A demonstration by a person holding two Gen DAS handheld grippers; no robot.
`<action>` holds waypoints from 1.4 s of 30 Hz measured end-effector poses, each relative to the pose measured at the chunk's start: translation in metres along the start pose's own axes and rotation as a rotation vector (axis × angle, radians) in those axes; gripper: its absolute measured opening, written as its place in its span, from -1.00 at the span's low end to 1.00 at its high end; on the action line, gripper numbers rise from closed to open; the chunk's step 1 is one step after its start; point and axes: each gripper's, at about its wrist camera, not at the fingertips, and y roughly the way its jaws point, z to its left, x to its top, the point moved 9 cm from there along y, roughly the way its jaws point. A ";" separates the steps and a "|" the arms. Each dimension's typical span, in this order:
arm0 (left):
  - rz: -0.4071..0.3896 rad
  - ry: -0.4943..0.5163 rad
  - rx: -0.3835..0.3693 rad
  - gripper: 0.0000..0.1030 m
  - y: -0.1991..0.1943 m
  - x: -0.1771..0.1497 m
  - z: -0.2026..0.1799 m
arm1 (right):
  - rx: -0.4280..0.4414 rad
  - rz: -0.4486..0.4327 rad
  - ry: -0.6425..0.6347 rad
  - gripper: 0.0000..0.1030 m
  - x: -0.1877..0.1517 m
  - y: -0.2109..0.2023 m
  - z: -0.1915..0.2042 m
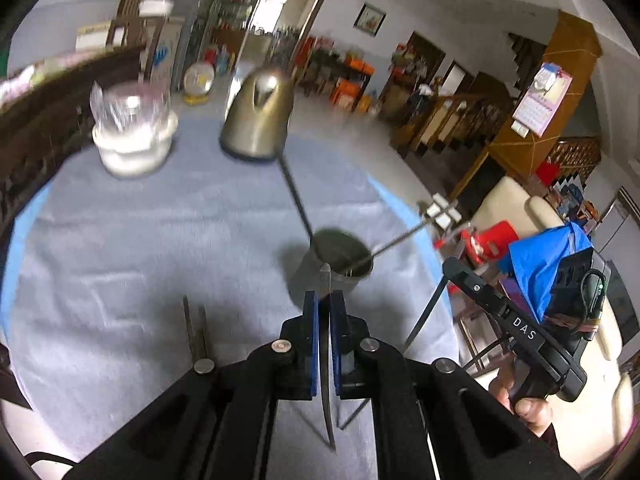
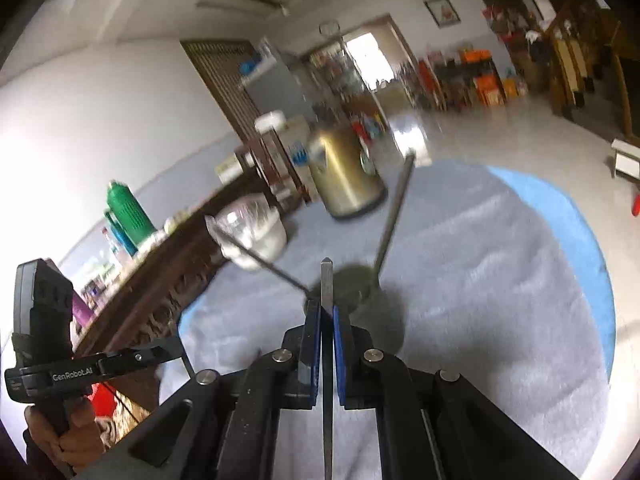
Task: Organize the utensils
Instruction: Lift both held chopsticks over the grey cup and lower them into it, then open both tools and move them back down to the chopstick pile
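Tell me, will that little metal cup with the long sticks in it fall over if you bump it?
Probably yes. The metal cup looks small, and two long utensils lean far over its rim, which likely makes it tippy. The gray cloth underneath may stop sliding, so it would likely topple.

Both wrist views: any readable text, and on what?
"DAS": on the right gripper body's black arm, seen from the left wrist.
"GenRobot.AI": on the left gripper body's black arm, seen from the right wrist.
Wall calendar: print too blurred to read.
Framed picture: unreadable.
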 end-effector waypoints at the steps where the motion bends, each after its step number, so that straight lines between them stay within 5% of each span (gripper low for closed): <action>1: -0.018 0.006 0.008 -0.89 -0.002 0.004 -0.001 | 0.000 -0.025 0.000 -0.87 0.006 -0.003 0.002; 23: -0.405 0.051 0.068 -0.89 -0.047 0.116 -0.026 | -0.151 -0.497 -0.106 -0.87 0.127 -0.044 0.043; 30: -0.459 0.040 0.102 -0.89 -0.016 0.129 -0.027 | -0.195 -0.478 -0.123 -0.87 0.123 -0.010 0.046; 42: -0.369 0.051 0.145 -0.89 0.049 0.100 -0.024 | -0.206 -0.364 -0.084 -0.87 0.095 0.006 0.017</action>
